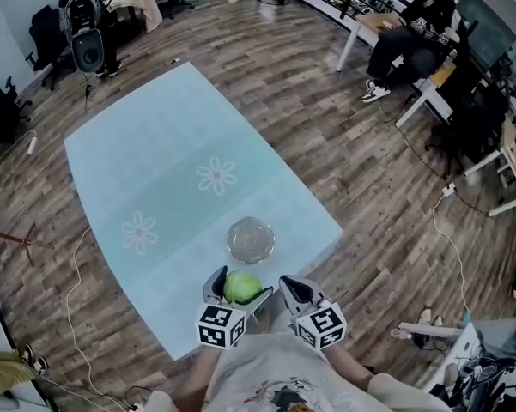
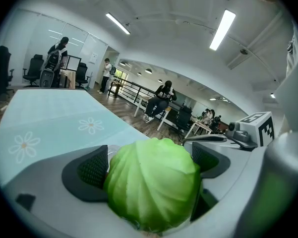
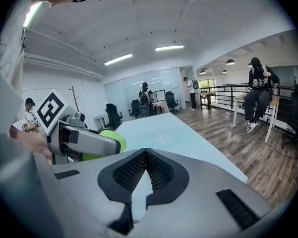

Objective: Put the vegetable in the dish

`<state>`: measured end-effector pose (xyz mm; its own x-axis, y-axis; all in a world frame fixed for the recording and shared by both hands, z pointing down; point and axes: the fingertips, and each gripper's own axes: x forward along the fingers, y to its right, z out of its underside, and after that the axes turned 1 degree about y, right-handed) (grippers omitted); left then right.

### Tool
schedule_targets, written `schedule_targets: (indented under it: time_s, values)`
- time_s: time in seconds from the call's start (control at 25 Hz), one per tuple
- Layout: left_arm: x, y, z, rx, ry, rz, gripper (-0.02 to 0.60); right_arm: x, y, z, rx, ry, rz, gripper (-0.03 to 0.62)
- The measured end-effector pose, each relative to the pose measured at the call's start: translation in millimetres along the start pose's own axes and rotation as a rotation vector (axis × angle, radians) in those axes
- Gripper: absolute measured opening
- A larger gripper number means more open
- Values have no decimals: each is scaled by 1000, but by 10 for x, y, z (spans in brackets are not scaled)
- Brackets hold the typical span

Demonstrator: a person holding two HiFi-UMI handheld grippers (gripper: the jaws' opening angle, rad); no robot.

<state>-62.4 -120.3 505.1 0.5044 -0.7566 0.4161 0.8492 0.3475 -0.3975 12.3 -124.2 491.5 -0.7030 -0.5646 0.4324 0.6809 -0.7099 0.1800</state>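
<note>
A round green cabbage (image 1: 242, 287) sits between the jaws of my left gripper (image 1: 238, 292), which is shut on it above the table's near edge. From the left gripper view the cabbage (image 2: 153, 182) fills the space between the two black pads. A clear glass dish (image 1: 251, 239) stands on the light blue tablecloth (image 1: 172, 178) just beyond the cabbage. My right gripper (image 1: 294, 293) hangs beside the left one, shut with nothing in it; its pads (image 3: 158, 170) meet in the right gripper view, where the cabbage (image 3: 114, 139) shows at left behind the left gripper.
The table has two white flower prints (image 1: 216, 176) and ends close to me. Wooden floor surrounds it. A person (image 1: 416, 37) sits at a desk at the far right. Office chairs and a speaker (image 1: 88, 51) stand at the far left.
</note>
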Motion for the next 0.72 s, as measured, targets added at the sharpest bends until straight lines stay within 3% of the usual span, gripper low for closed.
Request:
schedule_targets:
  time_s: [0.72]
  values:
    - [573, -342, 250, 23, -64, -31, 538, 495, 362, 152, 1, -60, -28, 18]
